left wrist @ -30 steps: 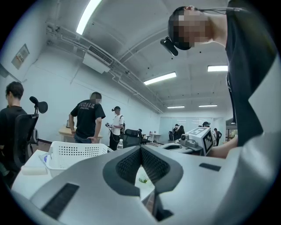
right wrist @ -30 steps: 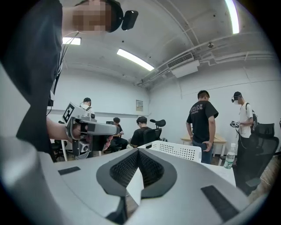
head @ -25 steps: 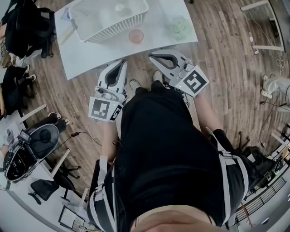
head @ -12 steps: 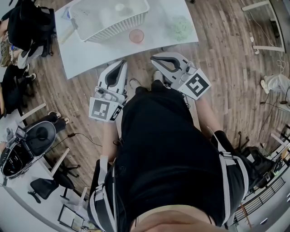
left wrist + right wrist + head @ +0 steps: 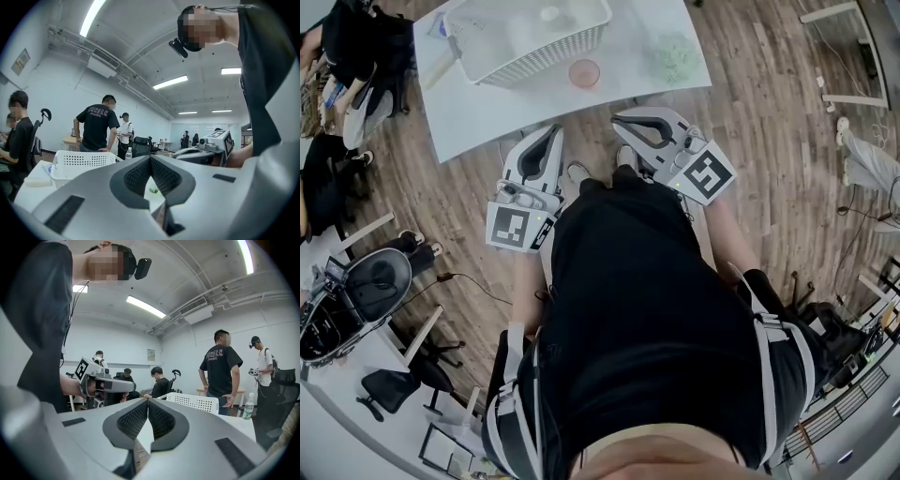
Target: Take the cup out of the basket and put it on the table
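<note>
Slightly rightward went the right gripper (image 5: pixel 619 116); its fingers and the left gripper's (image 5: pixel 555 129) were clenched empty, seemingly idle because the pink translucent cup (image 5: pixel 584 73) stood on the white surface (image 5: pixel 628 45) beside the white perforated basket (image 5: pixel 530 42).

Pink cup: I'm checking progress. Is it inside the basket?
No, the pink cup stands on the table beside the basket, outside its wall.

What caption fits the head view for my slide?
Left tool and right tool, both shut, held short of the white table where a pink cup stands beside the white perforated plastic basket.
</note>
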Demonstrator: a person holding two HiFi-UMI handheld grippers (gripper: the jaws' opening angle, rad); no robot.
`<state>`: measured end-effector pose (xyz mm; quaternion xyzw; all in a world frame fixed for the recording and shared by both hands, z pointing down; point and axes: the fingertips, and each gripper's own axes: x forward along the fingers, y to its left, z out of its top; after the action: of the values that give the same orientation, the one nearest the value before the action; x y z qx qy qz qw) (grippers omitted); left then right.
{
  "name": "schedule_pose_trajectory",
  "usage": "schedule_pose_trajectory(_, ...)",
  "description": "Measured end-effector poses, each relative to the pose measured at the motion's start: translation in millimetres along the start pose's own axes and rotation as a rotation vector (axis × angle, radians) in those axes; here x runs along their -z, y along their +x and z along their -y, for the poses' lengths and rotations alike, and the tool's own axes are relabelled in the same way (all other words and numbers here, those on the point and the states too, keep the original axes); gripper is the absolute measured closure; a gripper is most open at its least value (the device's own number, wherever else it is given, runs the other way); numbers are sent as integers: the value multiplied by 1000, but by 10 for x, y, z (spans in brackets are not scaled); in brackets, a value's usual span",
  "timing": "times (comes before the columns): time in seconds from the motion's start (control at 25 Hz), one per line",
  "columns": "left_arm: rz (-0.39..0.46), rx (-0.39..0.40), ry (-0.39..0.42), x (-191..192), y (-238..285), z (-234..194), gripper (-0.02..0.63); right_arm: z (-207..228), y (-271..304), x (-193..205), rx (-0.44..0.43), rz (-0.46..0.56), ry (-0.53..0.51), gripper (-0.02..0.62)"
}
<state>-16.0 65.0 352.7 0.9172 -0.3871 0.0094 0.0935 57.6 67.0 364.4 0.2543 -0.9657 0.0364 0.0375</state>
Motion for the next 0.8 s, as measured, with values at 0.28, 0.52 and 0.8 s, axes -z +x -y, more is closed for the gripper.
schedule_pose_trajectory(0.28, -5, -13, 8, 14, -141, -91, 586, -68, 153, -23, -6, -12, -26, 575)
schedule_pose_trajectory(0.52, -5, -22, 1, 44, -387, -238, 588, -82, 382, 42, 19, -91, -69, 575)
schedule_pose_trajectory(0.8, 11, -33, -12, 31, -754, -468, 586, -200, 651, 169, 57, -195, -66, 574)
